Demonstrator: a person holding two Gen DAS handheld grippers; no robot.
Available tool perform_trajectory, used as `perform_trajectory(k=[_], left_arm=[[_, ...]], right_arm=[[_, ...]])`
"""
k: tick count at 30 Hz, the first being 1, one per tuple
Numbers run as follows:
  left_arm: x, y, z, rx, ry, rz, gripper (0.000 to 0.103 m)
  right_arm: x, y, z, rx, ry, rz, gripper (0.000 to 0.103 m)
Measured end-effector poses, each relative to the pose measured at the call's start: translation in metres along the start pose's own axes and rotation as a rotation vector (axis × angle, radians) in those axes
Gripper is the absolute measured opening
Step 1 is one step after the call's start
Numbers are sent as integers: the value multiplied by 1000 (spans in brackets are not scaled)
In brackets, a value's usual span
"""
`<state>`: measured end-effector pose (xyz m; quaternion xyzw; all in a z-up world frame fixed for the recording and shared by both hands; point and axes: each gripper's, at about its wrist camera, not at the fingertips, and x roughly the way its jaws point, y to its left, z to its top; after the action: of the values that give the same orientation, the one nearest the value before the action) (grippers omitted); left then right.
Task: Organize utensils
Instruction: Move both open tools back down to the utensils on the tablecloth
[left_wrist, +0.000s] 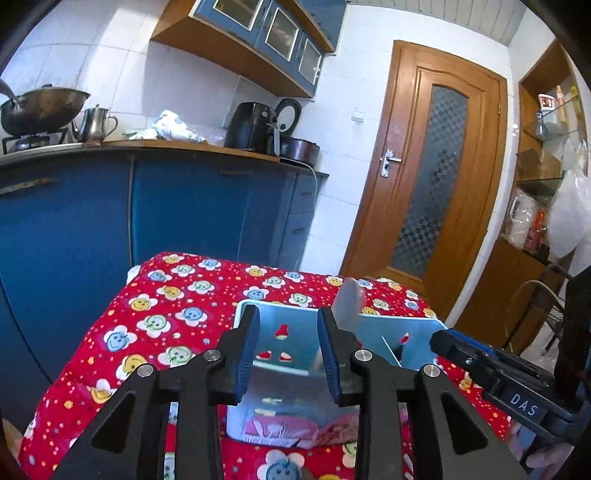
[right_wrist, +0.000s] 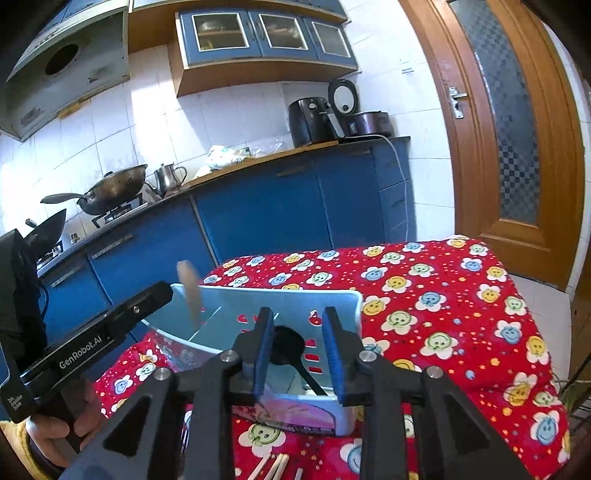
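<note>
A light blue utensil holder with red cut-outs stands on the red flowered tablecloth. A pale flat spatula stands upright in its middle part. My left gripper is open just before the holder's left compartment, with nothing between its blue pads. In the right wrist view the holder has the wooden spatula at its left and a black spoon leaning in its right compartment. My right gripper is open in front of that spoon, its pads clear of it. Each view shows the other gripper at its side.
Pale chopsticks lie on the cloth in front of the holder. Blue cabinets and a counter with a wok, kettle and air fryer stand behind the table. A wooden door is at the right, a chair beside it.
</note>
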<state>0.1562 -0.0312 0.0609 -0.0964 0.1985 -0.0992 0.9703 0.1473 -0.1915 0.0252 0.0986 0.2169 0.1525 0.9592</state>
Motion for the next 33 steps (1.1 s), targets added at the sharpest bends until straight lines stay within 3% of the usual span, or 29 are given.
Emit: perform_trajectory(k=[15,33], left_arm=[[-50,7,-9,16,109,31,35],[-78,8,-54,16,299,33,35]], right_arm=[[-64,16,-15,40,34,-89,40],[-94,16,-78,136,156,-122,41]])
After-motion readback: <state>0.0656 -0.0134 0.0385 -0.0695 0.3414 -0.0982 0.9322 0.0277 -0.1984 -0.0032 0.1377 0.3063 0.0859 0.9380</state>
